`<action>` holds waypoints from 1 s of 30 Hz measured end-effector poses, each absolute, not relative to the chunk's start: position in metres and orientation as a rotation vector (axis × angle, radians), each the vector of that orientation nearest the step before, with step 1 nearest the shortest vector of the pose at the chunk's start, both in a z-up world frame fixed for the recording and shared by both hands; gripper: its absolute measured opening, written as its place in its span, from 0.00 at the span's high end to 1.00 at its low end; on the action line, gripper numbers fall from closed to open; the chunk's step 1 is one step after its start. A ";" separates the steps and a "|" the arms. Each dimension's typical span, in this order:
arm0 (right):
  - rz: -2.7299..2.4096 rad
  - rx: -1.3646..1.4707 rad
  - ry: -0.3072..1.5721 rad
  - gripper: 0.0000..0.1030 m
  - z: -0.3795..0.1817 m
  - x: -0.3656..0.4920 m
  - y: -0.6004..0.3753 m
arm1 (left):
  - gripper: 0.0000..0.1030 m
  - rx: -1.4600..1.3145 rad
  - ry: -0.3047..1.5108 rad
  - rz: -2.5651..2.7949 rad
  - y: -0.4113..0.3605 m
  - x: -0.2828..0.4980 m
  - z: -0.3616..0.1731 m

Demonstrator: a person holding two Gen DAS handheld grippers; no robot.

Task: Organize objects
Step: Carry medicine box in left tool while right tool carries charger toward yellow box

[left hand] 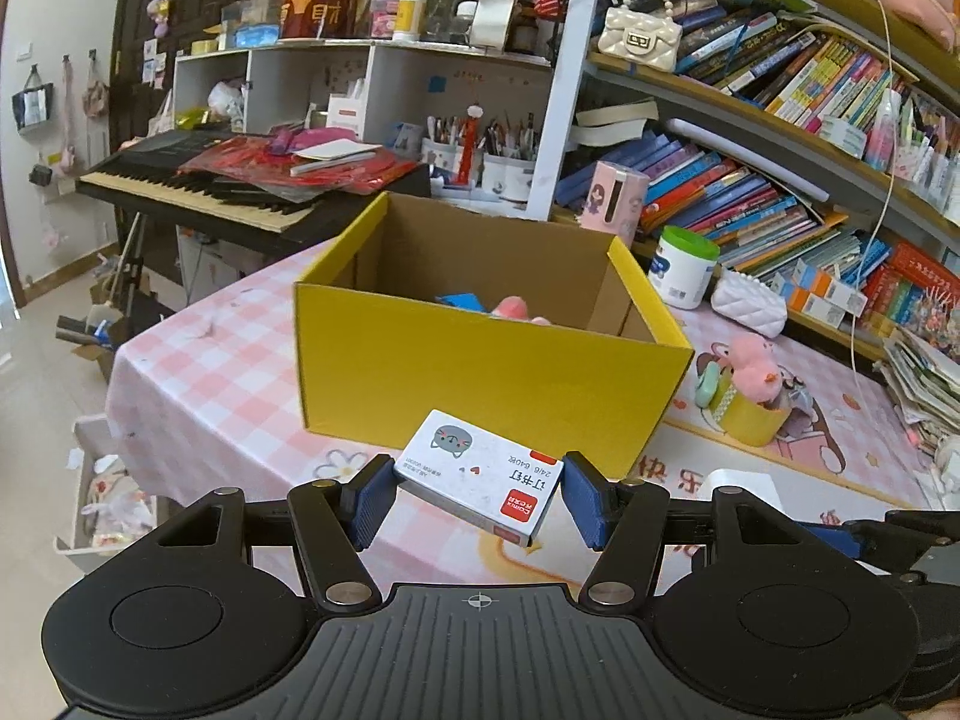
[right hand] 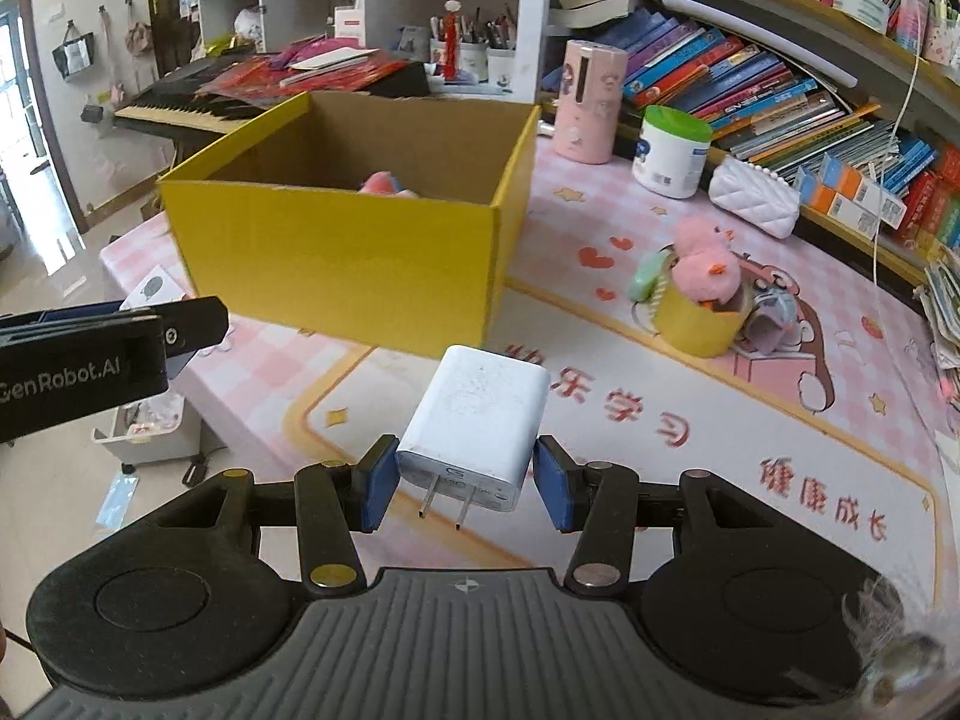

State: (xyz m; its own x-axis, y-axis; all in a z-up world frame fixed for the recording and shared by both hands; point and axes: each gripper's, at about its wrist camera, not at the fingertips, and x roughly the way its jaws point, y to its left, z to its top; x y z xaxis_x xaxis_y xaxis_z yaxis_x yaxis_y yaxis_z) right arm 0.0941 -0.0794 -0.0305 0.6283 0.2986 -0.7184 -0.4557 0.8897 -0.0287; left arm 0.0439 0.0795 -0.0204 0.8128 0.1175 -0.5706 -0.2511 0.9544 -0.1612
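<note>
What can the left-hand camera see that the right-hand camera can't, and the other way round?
Only the left wrist view shows the left gripper gripping a small staple box. Only the right wrist view shows the right gripper gripping a white charger plug. Both show the yellow cardboard box, the pink plush chick and the green-lidded tub.

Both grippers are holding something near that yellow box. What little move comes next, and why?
Probably carry the staple box forward over the yellow box's rim: the left gripper already grips it just short of the open box, which holds toys. The right gripper holds a charger.
</note>
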 end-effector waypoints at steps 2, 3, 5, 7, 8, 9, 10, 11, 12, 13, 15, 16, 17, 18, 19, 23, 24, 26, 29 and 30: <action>0.435 -0.213 0.784 0.55 -0.032 0.086 -0.074 | 0.42 -0.230 0.591 0.192 0.084 0.038 -0.020; 0.434 -0.210 0.786 0.55 -0.032 0.082 -0.072 | 0.42 -0.228 0.592 0.189 0.086 0.035 -0.020; 0.432 -0.203 0.790 0.55 -0.033 0.074 -0.068 | 0.42 -0.222 0.594 0.182 0.091 0.027 -0.021; 0.430 -0.194 0.797 0.55 -0.035 0.067 -0.064 | 0.43 -0.217 0.596 0.176 0.095 0.020 -0.022; 0.429 -0.190 0.801 0.55 -0.036 0.063 -0.061 | 0.42 -0.214 0.596 0.173 0.097 0.016 -0.023; 0.428 -0.186 0.804 0.55 -0.037 0.059 -0.059 | 0.42 -0.211 0.597 0.171 0.099 0.013 -0.023; 0.428 -0.182 0.807 0.55 -0.038 0.055 -0.057 | 0.42 -0.208 0.598 0.170 0.101 0.009 -0.023; 0.428 -0.179 0.810 0.55 -0.039 0.052 -0.055 | 0.42 -0.205 0.598 0.168 0.103 0.006 -0.023; 0.428 -0.175 0.811 0.55 -0.040 0.048 -0.052 | 0.42 -0.202 0.598 0.167 0.106 0.003 -0.023; 0.428 -0.172 0.811 0.55 -0.041 0.044 -0.050 | 0.42 -0.199 0.598 0.165 0.108 0.001 -0.023; 0.429 -0.166 0.810 0.55 -0.042 0.036 -0.045 | 0.42 -0.191 0.597 0.163 0.112 -0.005 -0.023; 0.429 -0.164 0.810 0.55 -0.042 0.033 -0.042 | 0.42 -0.188 0.597 0.161 0.114 -0.008 -0.023; 0.429 -0.162 0.810 0.55 -0.042 0.030 -0.040 | 0.42 -0.186 0.598 0.161 0.116 -0.010 -0.023; 0.430 -0.160 0.812 0.55 -0.043 0.027 -0.037 | 0.42 -0.185 0.599 0.161 0.118 -0.013 -0.023; 0.430 -0.159 0.813 0.55 -0.043 0.025 -0.035 | 0.42 -0.184 0.599 0.161 0.120 -0.015 -0.023; 0.435 -0.165 0.817 0.55 -0.042 0.015 -0.026 | 0.42 -0.188 0.597 0.163 0.127 -0.023 -0.022; 0.436 -0.167 0.817 0.55 -0.041 0.013 -0.024 | 0.42 -0.190 0.596 0.163 0.129 -0.024 -0.022; 0.440 -0.174 0.816 0.55 -0.040 0.010 -0.020 | 0.42 -0.193 0.595 0.162 0.131 -0.026 -0.021; 0.440 -0.179 0.816 0.55 -0.039 0.008 -0.017 | 0.42 -0.199 0.597 0.160 0.134 -0.026 -0.021; 0.439 -0.180 0.816 0.55 -0.039 0.008 -0.016 | 0.42 -0.201 0.597 0.160 0.135 -0.026 -0.021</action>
State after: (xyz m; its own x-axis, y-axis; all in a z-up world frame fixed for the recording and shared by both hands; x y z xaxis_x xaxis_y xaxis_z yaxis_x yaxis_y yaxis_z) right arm 0.0082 -0.0162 -0.0393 0.6015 0.3087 -0.7368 -0.4448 0.8955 0.0121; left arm -0.0265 0.1348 -0.0214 0.8156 0.0910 -0.5714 -0.2068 0.9682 -0.1410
